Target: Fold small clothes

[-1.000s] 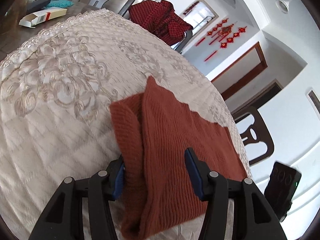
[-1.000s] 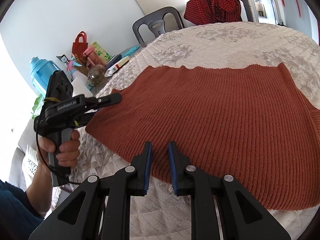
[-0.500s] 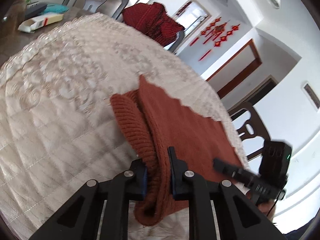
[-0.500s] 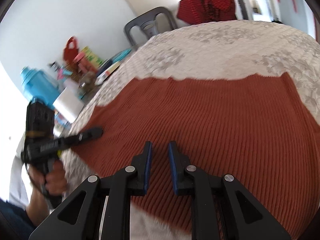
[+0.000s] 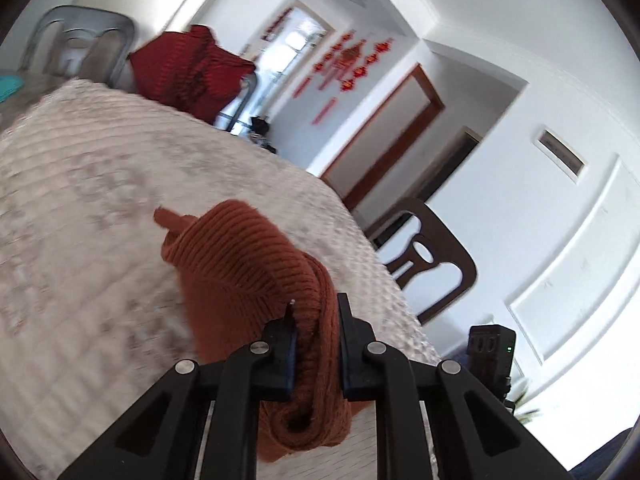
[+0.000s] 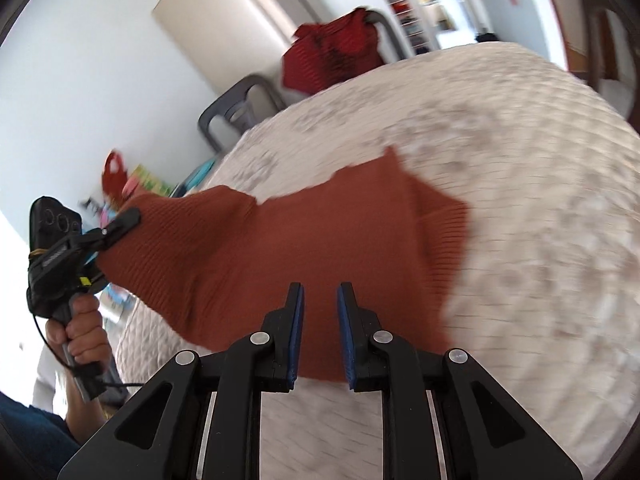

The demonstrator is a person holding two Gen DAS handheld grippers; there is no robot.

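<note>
In the left wrist view, the left gripper (image 5: 316,344) fills the lower centre of the frame, its two fingers clamped on a bunched fold of the rust-brown knitted garment (image 5: 248,276). The knit humps up above the fingertips and sags below them toward the bottom edge. Behind it the cream quilted cloth (image 5: 80,208) spreads across the left half of the frame, blurred. A red checked garment (image 5: 188,72) hangs on a grey chair (image 5: 76,44) at the upper left, and a dark wooden chair (image 5: 436,256) stands at the right.

In the right wrist view, the right gripper (image 6: 320,332) sits at the lower centre, fingers a little apart. The garment's near edge passes just behind the tips; whether they pinch it cannot be told. The garment (image 6: 304,248) spans the middle of the frame, its right part on the cloth (image 6: 540,184), its left corner raised. At the left edge, the person's left hand (image 6: 82,332) grips an upright handle, and that gripper (image 6: 128,218) reaches right, closed on the raised corner.
</note>
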